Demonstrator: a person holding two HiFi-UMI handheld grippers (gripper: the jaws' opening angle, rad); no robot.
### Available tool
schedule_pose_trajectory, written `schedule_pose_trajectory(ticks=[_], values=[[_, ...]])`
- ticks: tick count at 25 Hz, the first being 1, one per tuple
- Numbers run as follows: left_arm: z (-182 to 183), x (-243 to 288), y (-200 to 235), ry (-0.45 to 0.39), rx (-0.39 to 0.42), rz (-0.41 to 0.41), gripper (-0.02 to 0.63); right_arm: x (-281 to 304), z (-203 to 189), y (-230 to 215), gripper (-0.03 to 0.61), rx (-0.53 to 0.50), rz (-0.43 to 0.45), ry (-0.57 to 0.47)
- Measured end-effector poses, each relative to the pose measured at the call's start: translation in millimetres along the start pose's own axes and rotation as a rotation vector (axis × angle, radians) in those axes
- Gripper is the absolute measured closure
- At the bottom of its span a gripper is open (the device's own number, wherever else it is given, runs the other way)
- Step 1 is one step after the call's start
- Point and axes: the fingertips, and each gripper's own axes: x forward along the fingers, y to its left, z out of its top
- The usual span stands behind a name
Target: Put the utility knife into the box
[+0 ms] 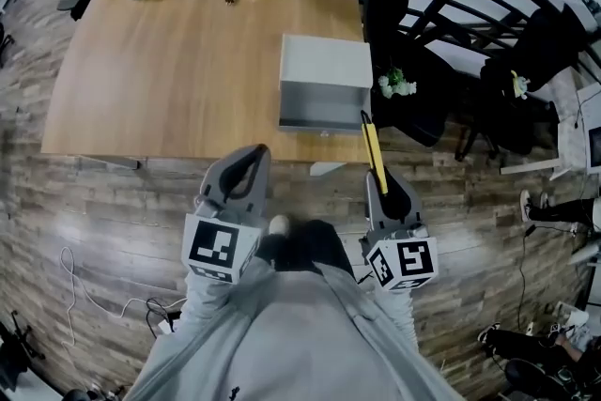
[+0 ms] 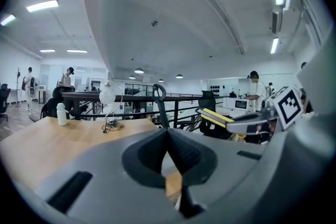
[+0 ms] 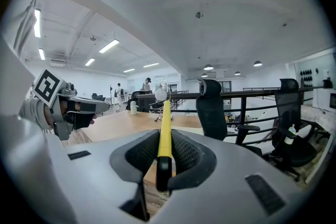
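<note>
You grip the knife [image 1: 374,144] tight in your right gripper [image 1: 383,183], its tip by the box's [image 1: 324,75] 4 o'clock corner, your left gripper [image 1: 252,162] is closed on nothing, and the knife is not in the box yet.

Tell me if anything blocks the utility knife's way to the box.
Nothing visible does. The right claw grips the utility knife at the table edge, its tip by the near right corner of the box, with only air between.
</note>
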Motion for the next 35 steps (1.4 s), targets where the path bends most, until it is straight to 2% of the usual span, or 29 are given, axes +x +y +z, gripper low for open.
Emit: schedule_pose_trajectory(ticks=[5, 10, 20, 28, 33, 35], values=[[-4.2, 22.5, 5.8, 0.022, -0.022, -0.01, 0.595, 21.2, -3.9, -11.1, 0.494, 0.006, 0.005, 0.028], [-4.4, 58.6, 22.9, 0.03, -0.025, 0.018, 0.595, 59.2, -3.7, -30.8, 0.494, 0.004, 0.035, 0.047], [36.7, 147.8, 54.0, -0.004, -0.018, 0.091, 0.595, 144.4, 23.8, -75.6, 0.494, 0.0, 0.161, 0.039], [55.0, 172.0, 73.4, -0.02, -0.008, 0.147, 0.595, 183.6, 42.0, -80.7, 0.494, -0.027, 0.253, 0.02], [56.4, 174.7, 83.7, 0.001, -0.019, 0.164, 0.595, 187.9, 45.0, -79.5, 0.494, -0.024, 0.271, 0.024], [59.2, 175.9, 87.1, -0.014, -0.022, 0.162, 0.595, 187.6, 46.8, -79.6, 0.494, -0.016, 0.267, 0.026]])
